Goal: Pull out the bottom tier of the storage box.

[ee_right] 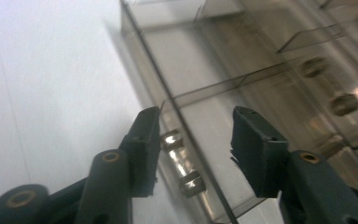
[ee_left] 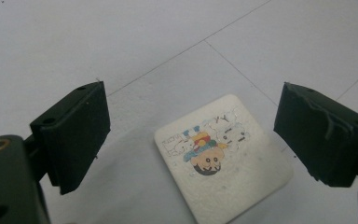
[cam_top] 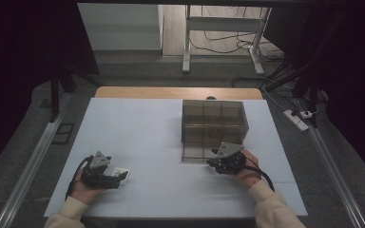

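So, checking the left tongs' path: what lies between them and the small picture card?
Nothing: in the left gripper view the open left tongs straddle the card, with bare white table around it.

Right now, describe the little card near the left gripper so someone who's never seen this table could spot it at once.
Start at the white table with the smoky clear drawer box on its right half. Go to the near left, where the left gripper hovers. The card lies flat between its open fingers: a small white rounded rectangle, the one thing here with a colourful cartoon face printed on it.
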Action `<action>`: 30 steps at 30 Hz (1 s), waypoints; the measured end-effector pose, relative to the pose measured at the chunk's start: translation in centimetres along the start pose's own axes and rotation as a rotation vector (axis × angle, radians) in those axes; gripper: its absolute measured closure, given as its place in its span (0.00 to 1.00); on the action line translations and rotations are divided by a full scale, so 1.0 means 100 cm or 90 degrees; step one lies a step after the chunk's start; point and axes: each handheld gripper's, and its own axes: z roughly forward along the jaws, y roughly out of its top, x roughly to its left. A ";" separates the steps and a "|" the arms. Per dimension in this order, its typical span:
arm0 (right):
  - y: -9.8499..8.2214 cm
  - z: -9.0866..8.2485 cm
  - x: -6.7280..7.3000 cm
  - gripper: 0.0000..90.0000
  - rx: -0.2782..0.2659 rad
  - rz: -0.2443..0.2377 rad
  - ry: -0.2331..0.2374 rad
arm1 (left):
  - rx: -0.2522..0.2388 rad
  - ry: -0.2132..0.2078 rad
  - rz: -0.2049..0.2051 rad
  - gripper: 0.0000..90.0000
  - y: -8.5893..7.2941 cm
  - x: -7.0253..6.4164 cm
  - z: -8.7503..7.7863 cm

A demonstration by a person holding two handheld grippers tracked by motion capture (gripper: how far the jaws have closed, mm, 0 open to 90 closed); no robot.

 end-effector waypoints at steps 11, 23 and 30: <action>-0.006 -0.012 0.009 0.48 -0.053 0.053 -0.016 | 0.000 0.000 0.000 0.12 0.000 0.000 0.000; -0.017 -0.026 0.018 0.44 -0.072 0.063 -0.025 | 0.000 -0.001 0.001 0.12 0.000 0.000 0.000; -0.025 -0.035 0.020 0.43 -0.090 0.080 -0.024 | -0.001 0.000 0.001 0.12 0.000 -0.001 0.000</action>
